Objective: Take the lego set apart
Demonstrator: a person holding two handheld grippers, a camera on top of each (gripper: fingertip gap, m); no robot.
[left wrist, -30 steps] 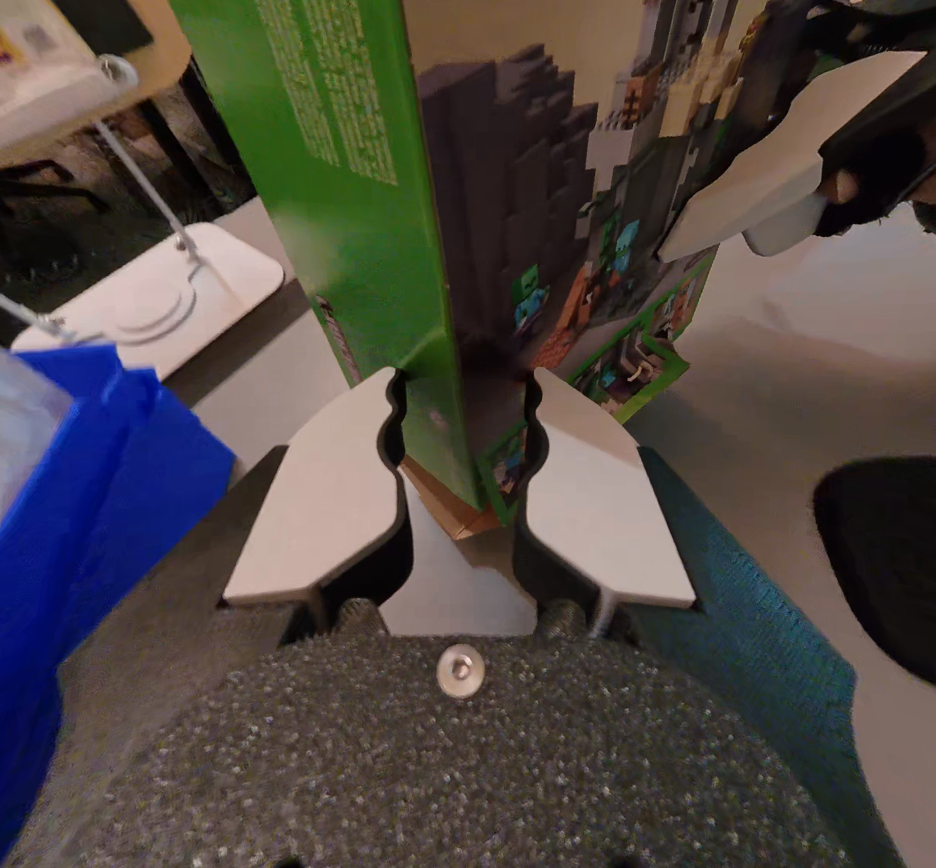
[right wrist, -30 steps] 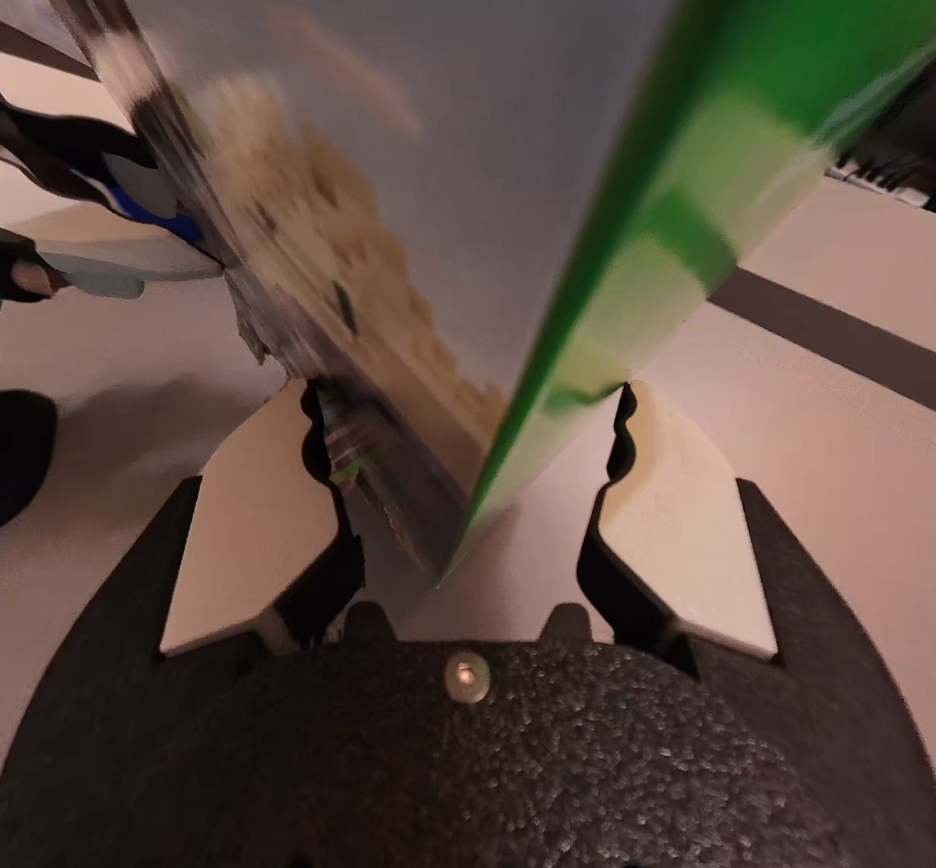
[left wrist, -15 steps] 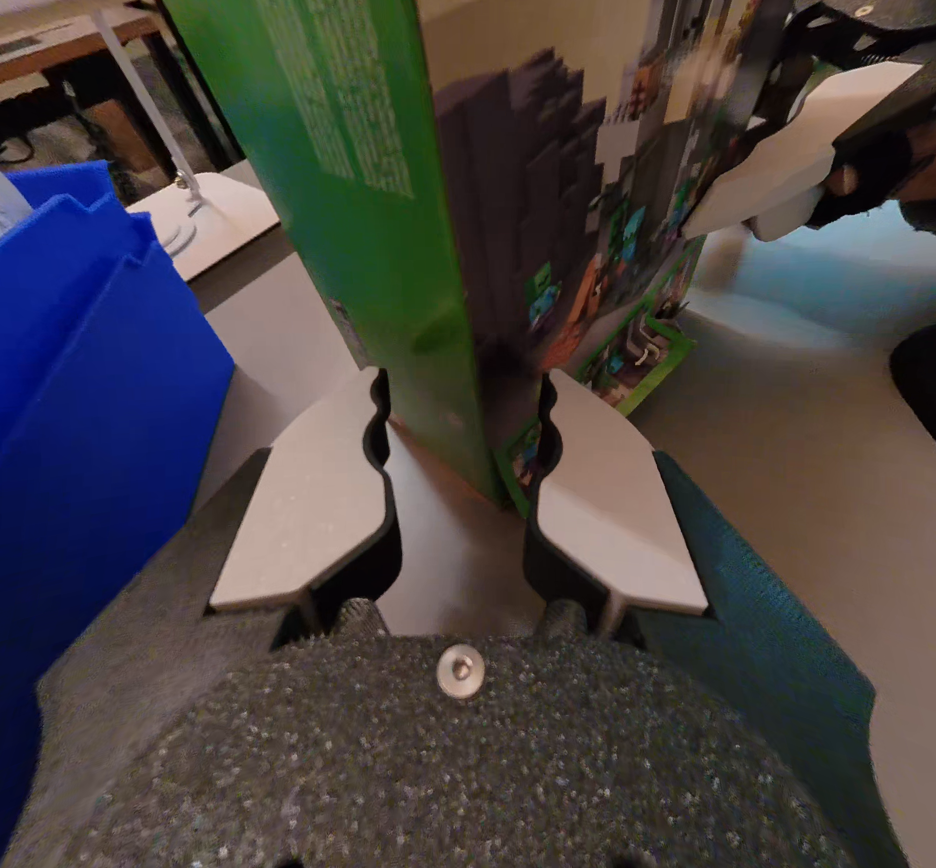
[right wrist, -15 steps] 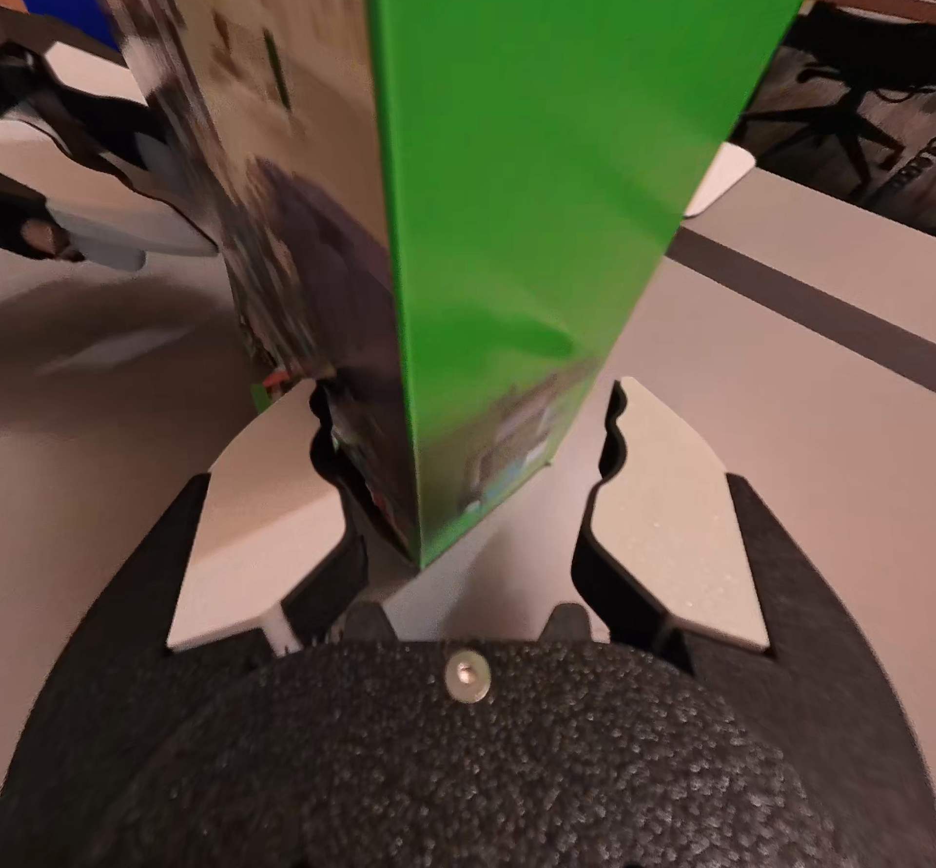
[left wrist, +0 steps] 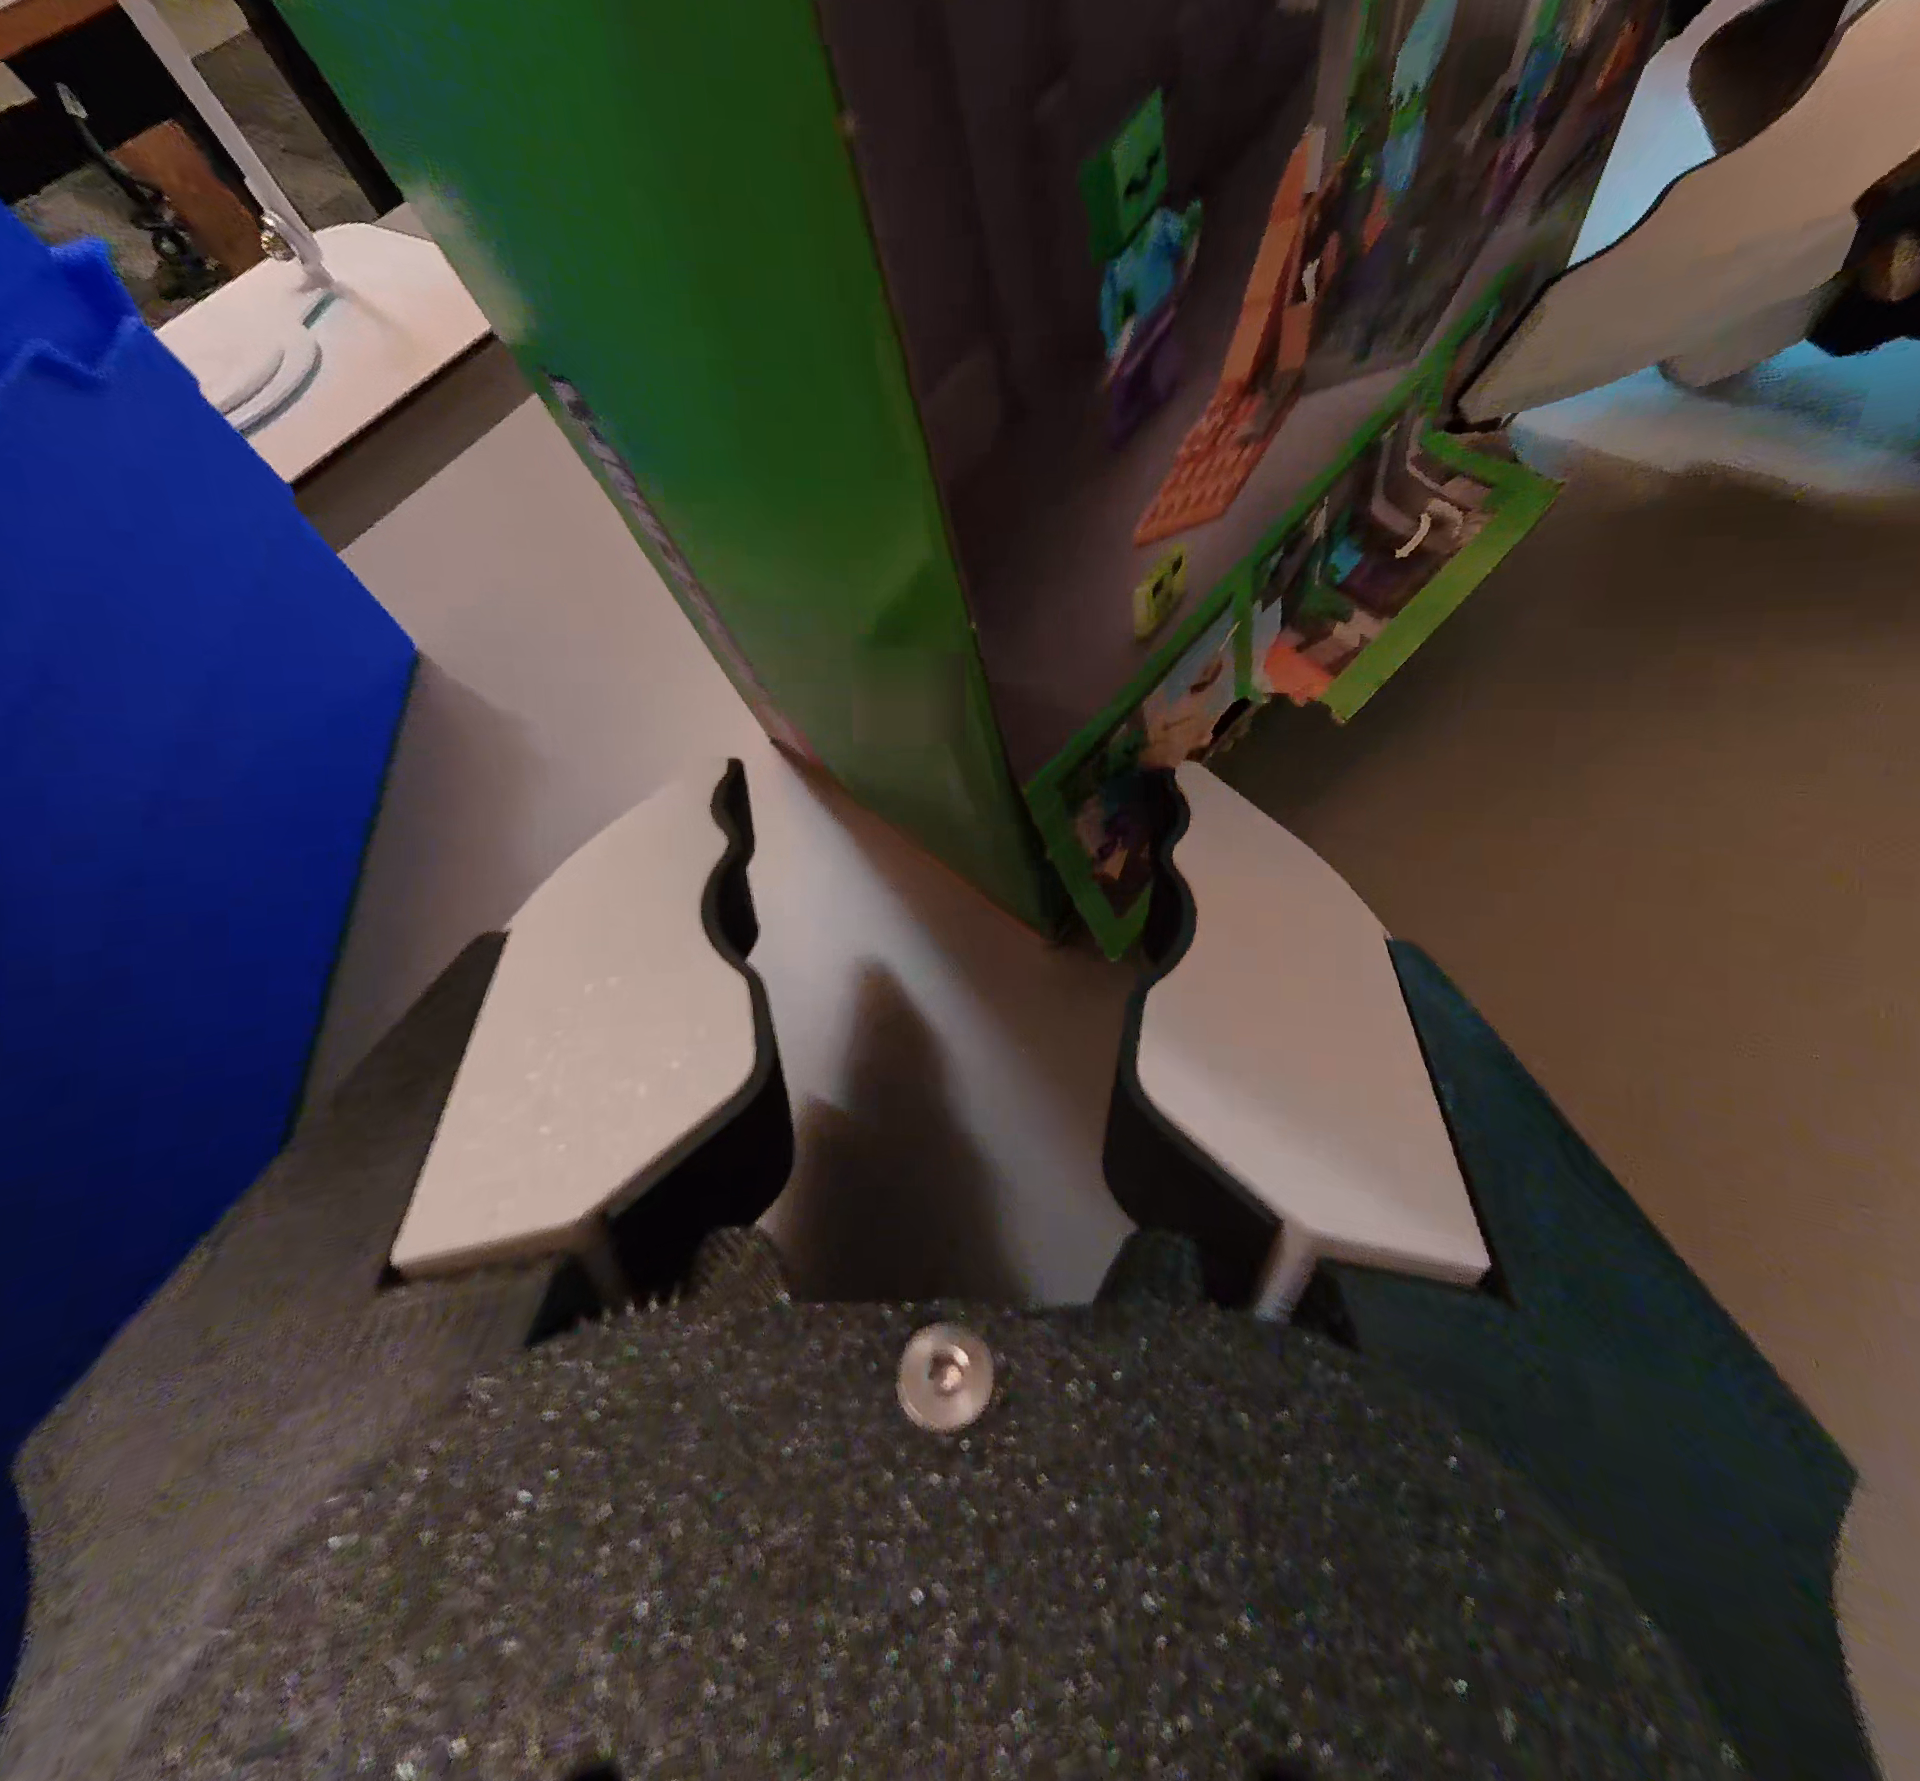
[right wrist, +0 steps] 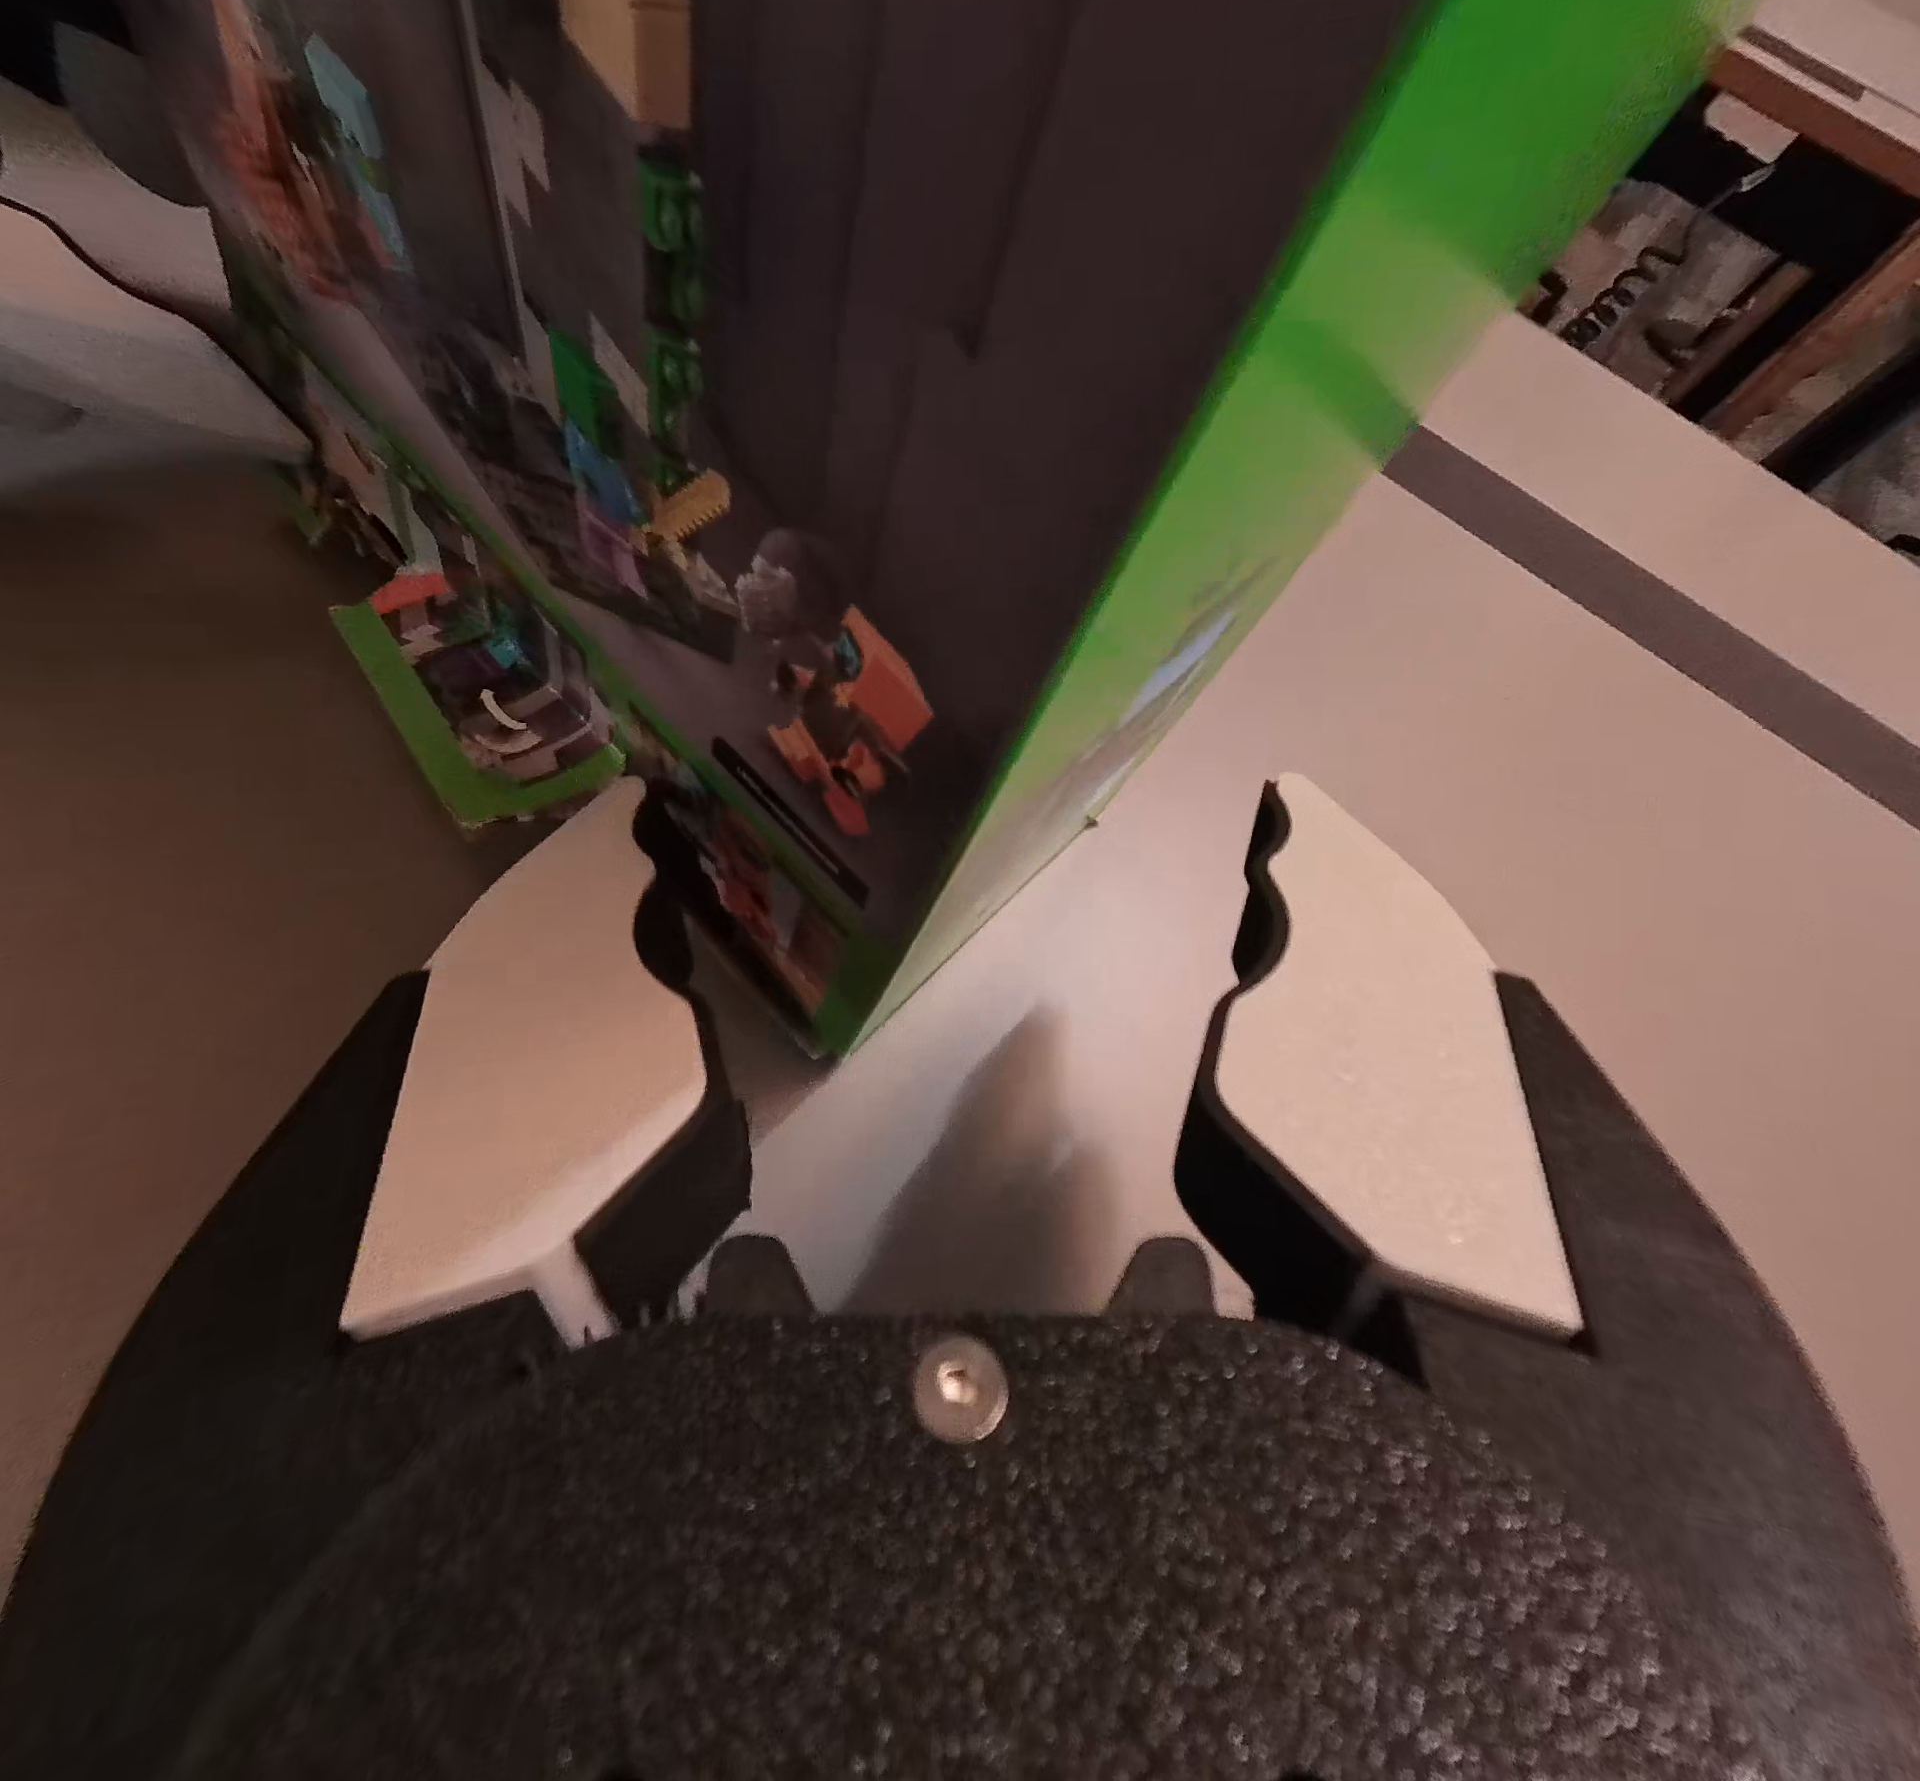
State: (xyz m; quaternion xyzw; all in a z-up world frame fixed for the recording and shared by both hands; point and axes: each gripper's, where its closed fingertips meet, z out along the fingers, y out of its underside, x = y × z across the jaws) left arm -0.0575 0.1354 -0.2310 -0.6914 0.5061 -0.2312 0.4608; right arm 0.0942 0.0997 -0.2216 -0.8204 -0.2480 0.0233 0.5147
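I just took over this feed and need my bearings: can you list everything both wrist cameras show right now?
Lego box: one, green sides with a dark printed front, standing upright on the table between both grippers.
Torn flap: one, green-edged, hanging open at the box's lower end.
Table: one, light grey, with a dark stripe in the right wrist view.
Bin: one, blue, at the left edge of the left wrist view.
Stand base: one, white, flat, behind the bin.
Desks: brown, in the background, blurred.
Left gripper: open, box corner between its fingers.
Right gripper: open, box corner between its fingers.
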